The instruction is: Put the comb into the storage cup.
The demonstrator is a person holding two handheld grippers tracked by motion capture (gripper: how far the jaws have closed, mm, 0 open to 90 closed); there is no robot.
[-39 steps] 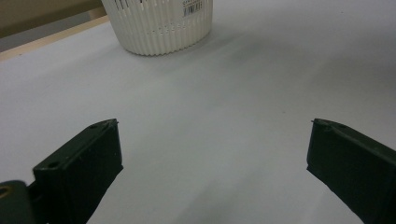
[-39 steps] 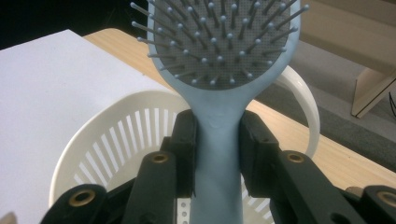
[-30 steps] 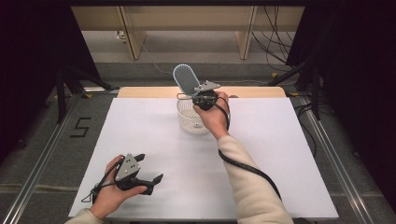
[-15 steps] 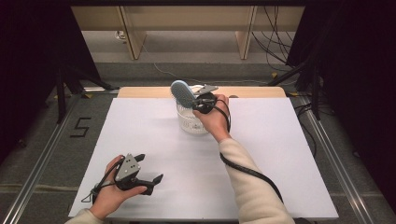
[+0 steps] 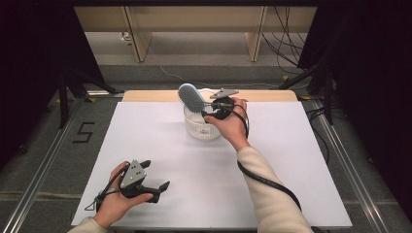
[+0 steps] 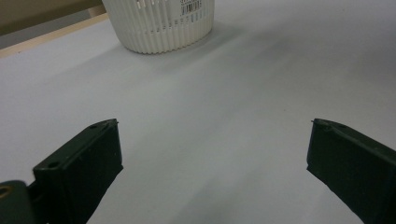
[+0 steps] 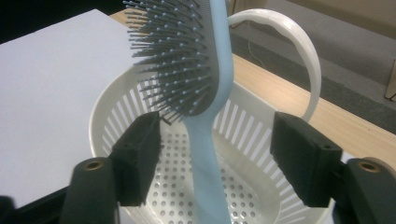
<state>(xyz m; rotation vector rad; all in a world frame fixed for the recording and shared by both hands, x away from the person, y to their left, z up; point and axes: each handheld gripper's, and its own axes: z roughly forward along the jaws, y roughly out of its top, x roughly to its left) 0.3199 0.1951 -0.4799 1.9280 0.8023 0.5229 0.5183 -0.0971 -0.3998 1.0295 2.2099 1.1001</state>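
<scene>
The bottom edge of my right gripper view is cutting off the brush (image 7: 205, 121) handle's lower end, so I am not seeing where it rests in the basket (image 7: 261, 140). The top edge of my left gripper view is cropping the basket's rim, and its label print is staying too small to read.

I sit at a white tabletop (image 5: 160, 145) with a light wooden strip (image 5: 145, 95) along its far edge. Grey carpet floor (image 5: 43, 160) runs on both sides, marked with a black 5 (image 5: 83, 132) to my left. Metal rails (image 5: 46, 167) flank the table. Beyond it stand pale wooden furniture legs (image 5: 136, 34), and black cables (image 5: 286, 43) trail over the floor. Dark drapes (image 5: 34, 58), or perhaps panels, close off both sides.
</scene>
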